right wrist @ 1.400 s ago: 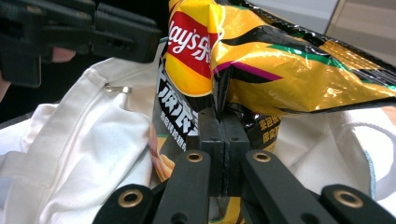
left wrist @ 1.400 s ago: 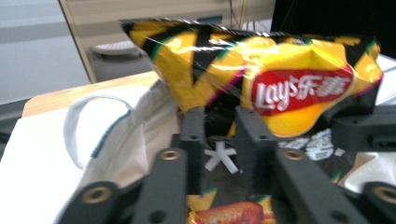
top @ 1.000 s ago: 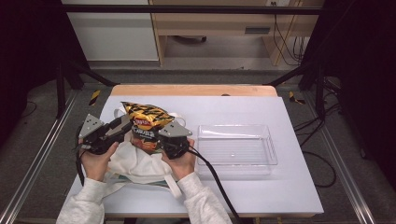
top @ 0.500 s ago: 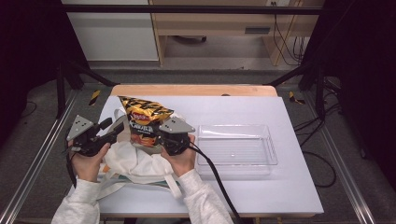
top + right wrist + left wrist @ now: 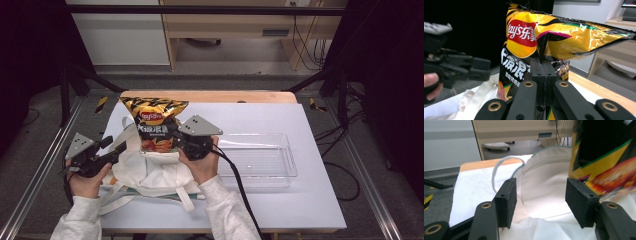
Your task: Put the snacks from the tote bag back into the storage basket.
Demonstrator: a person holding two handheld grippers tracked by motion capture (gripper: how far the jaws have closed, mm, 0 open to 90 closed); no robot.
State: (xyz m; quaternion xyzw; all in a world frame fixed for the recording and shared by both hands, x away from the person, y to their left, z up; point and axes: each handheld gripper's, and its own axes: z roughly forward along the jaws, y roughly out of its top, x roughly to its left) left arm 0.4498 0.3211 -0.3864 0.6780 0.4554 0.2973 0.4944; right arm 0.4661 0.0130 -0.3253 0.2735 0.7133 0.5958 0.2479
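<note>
A yellow and black chip bag [image 5: 155, 122] hangs upright above a white tote bag [image 5: 150, 175] that lies crumpled on the table. My right gripper [image 5: 181, 144] is shut on the chip bag's right edge; in the right gripper view its jaws [image 5: 543, 67] pinch a fold of the chip bag [image 5: 524, 32]. My left gripper [image 5: 112, 147] is at the tote's left side. Its jaws have just been opening and now stand open [image 5: 541, 202]. The tote's rim [image 5: 524, 175] runs loose between the pads [image 5: 506, 205], with the chip bag [image 5: 604, 157] beyond to the right.
A clear plastic tray [image 5: 287, 172] lies on the white table cover to the right of the tote. The tote's strap [image 5: 496, 170] loops toward the table's far wooden edge [image 5: 210, 96]. The left gripper [image 5: 477, 67] appears to the left of the chip bag in the right gripper view.
The right gripper has lifted the chip bag higher above the tote. The left gripper has drawn back to the left and its jaws have widened off the tote's rim.
</note>
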